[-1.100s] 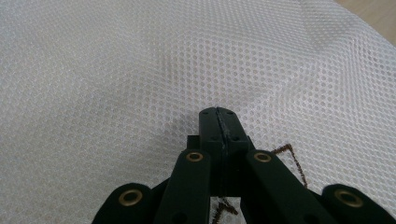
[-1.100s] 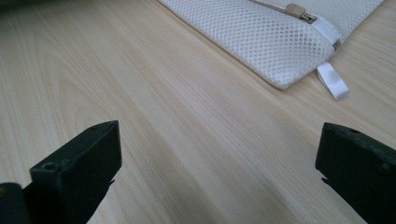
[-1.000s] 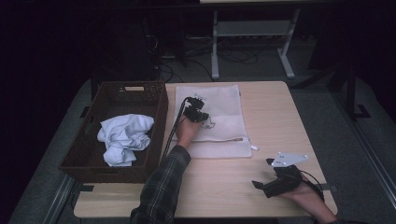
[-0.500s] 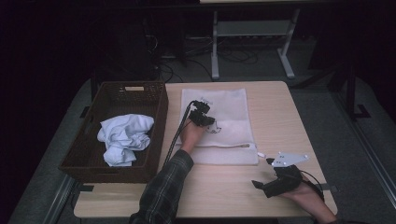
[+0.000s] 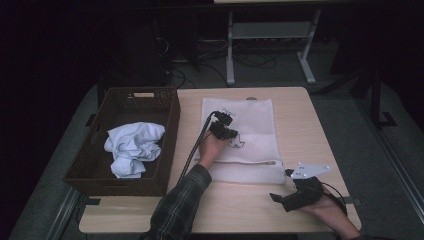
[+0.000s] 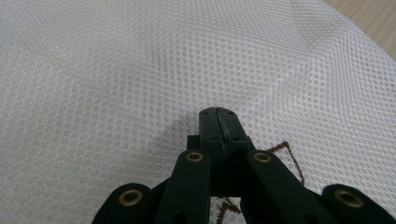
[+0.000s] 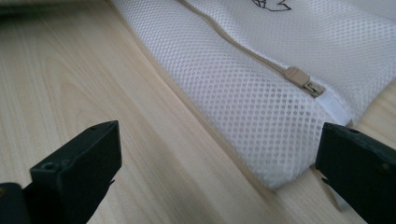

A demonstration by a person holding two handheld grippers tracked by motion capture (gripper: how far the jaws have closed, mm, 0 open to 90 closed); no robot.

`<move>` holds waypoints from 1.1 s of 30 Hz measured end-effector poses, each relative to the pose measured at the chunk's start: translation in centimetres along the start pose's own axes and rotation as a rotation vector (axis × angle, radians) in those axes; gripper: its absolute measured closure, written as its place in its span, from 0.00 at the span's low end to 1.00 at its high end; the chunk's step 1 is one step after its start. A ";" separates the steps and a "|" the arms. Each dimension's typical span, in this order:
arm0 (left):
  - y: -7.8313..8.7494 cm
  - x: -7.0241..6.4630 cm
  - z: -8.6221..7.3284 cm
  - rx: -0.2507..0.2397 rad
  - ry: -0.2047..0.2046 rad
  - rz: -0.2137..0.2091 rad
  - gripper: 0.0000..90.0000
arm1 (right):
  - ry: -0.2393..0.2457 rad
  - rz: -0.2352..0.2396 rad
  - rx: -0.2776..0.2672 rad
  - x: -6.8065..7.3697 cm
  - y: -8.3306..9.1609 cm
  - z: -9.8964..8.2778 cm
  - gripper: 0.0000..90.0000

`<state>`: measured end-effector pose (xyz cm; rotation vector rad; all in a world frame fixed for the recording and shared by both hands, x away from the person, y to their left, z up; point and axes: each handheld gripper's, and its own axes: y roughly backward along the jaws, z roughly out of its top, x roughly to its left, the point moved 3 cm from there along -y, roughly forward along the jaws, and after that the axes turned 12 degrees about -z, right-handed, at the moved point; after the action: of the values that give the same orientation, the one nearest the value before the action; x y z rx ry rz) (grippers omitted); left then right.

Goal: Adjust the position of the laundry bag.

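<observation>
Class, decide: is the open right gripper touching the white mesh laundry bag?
Apart. The right gripper view shows the right gripper open, bare table between its jaws and the mesh laundry bag.

Dim room w/ grey floor (image 5: 380, 150), light wooden table (image 5: 305, 125), white metal frame (image 5: 270, 35) and loose cables (image 5: 250, 60) behind it.

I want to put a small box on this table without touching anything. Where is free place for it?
Bare table lies right of the mesh bag, up to the table edge, and along the near edge between the sleeve and the right gripper. It is crowded on the left, where the basket stands close to the left gripper.
</observation>
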<state>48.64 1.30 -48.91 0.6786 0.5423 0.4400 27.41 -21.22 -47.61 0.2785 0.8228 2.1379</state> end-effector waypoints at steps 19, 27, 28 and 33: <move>-1.3 -3.1 -0.3 0.022 -0.041 -0.071 1.00 | 0.005 0.000 -0.008 0.0 0.0 0.1 0.00; -2.1 -4.7 -0.3 0.031 -0.057 -0.100 1.00 | 0.007 0.002 -0.008 0.1 0.0 0.1 0.00; -2.2 -4.9 -0.3 0.033 -0.062 -0.103 1.00 | 0.007 0.001 -0.008 0.1 0.0 0.1 0.00; -2.7 -5.8 -0.2 0.035 -0.071 -0.120 1.00 | 0.008 0.002 -0.007 0.1 0.0 0.1 0.00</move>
<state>44.61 -3.61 -49.04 0.6890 0.5213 0.2931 27.39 -21.12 -47.52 0.2673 0.8196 2.1442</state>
